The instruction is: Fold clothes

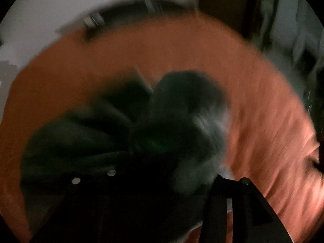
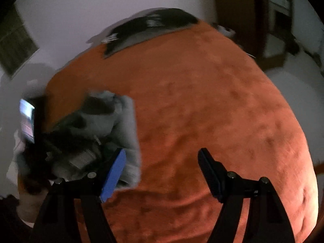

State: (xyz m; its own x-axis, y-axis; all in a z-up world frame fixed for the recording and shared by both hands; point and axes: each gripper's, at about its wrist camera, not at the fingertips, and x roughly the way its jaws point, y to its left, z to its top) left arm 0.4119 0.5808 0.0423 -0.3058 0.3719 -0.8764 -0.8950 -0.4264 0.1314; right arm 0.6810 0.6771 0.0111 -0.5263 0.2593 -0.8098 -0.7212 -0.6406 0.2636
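Observation:
A dark grey garment (image 1: 154,125) hangs bunched right in front of my left gripper (image 1: 162,184), above the orange bedspread (image 1: 182,48). This view is badly blurred, and the cloth hides the gap between the fingers, so I cannot make out a grip. In the right wrist view the same garment (image 2: 119,121) is a grey heap at the left, wrapped around the left gripper (image 2: 77,151) and its lit screen (image 2: 27,119). My right gripper (image 2: 162,162) stands open over bare bedspread (image 2: 212,101), with nothing between its blue pad and its black pad. The garment's edge lies just behind the blue pad.
A dark flat piece of cloth (image 2: 149,28) lies at the bed's far edge, below a white wall (image 2: 101,4). A brown door frame (image 2: 239,10) stands at the back right. Pale floor (image 2: 283,75) shows past the bed's right side.

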